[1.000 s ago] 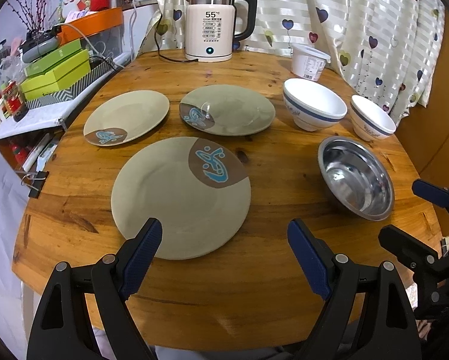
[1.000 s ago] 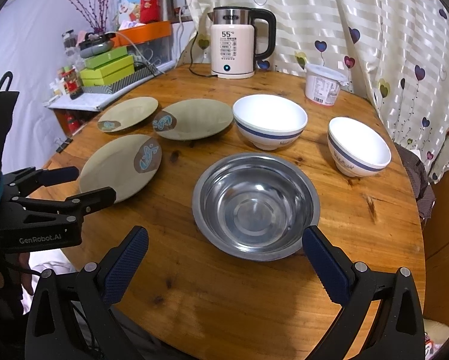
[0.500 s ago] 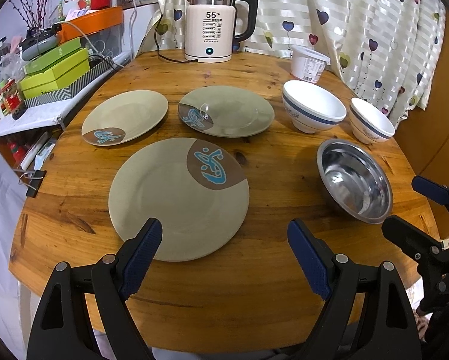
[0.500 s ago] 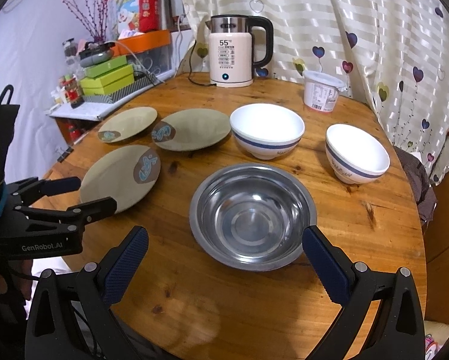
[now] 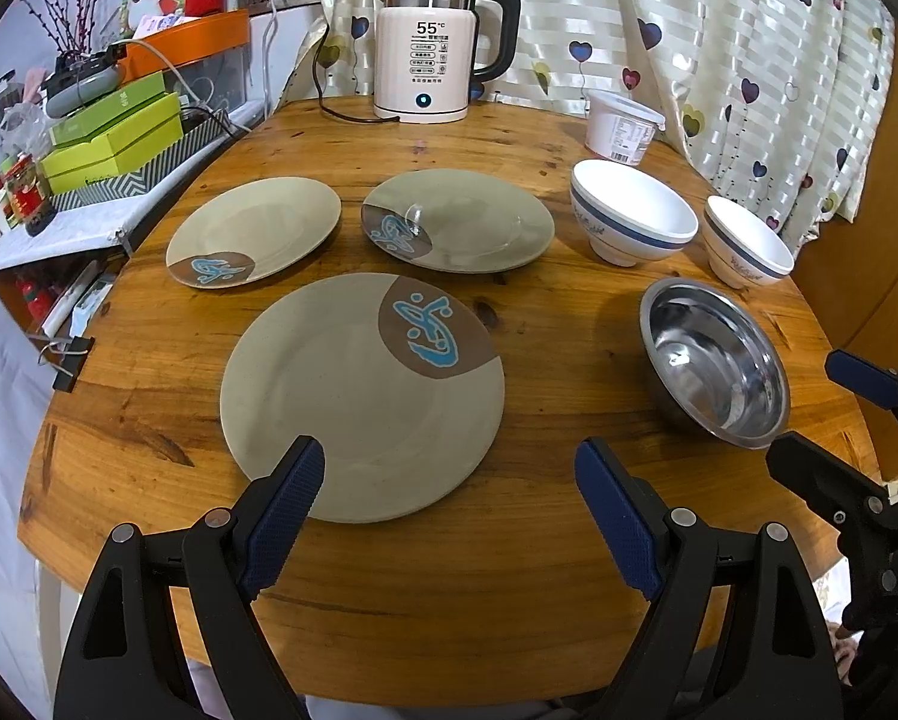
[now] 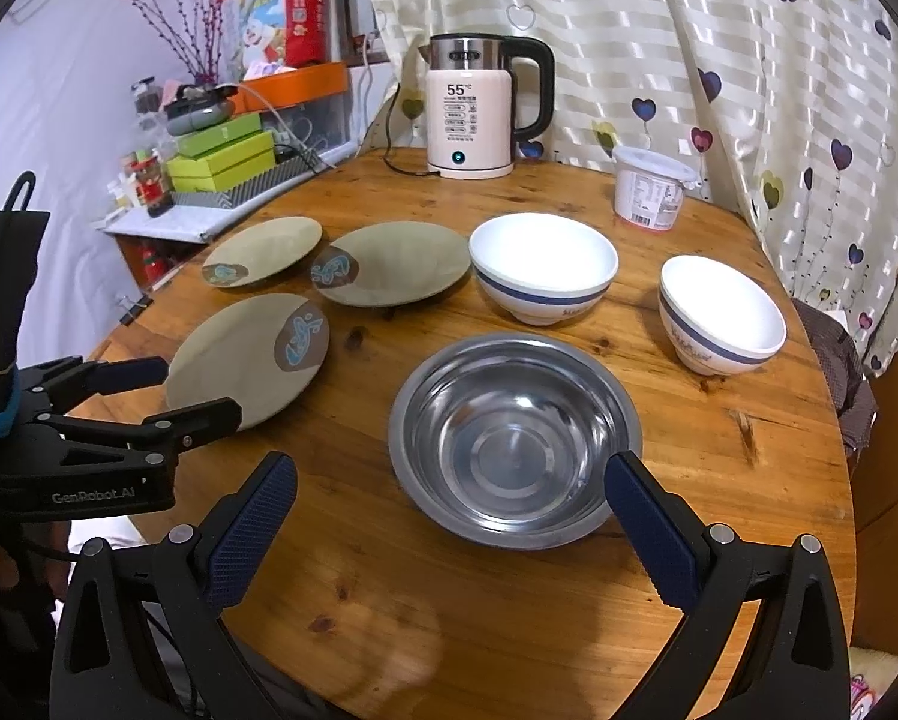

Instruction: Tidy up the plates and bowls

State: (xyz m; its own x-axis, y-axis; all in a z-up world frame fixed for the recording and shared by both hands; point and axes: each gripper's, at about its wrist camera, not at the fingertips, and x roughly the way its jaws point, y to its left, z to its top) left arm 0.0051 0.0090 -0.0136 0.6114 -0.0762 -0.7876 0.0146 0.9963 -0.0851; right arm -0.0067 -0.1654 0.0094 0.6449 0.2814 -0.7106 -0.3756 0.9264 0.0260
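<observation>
Your left tongs (image 5: 449, 495) gape wide and empty over the near rim of the large round olive-green plate (image 5: 362, 396). Your right tongs (image 6: 449, 516), equally wide and empty, flank the empty round steel bowl (image 6: 514, 438). Two white blue-banded bowls (image 6: 543, 267) sit empty behind, on the round wooden tabletop (image 6: 688, 450).
</observation>
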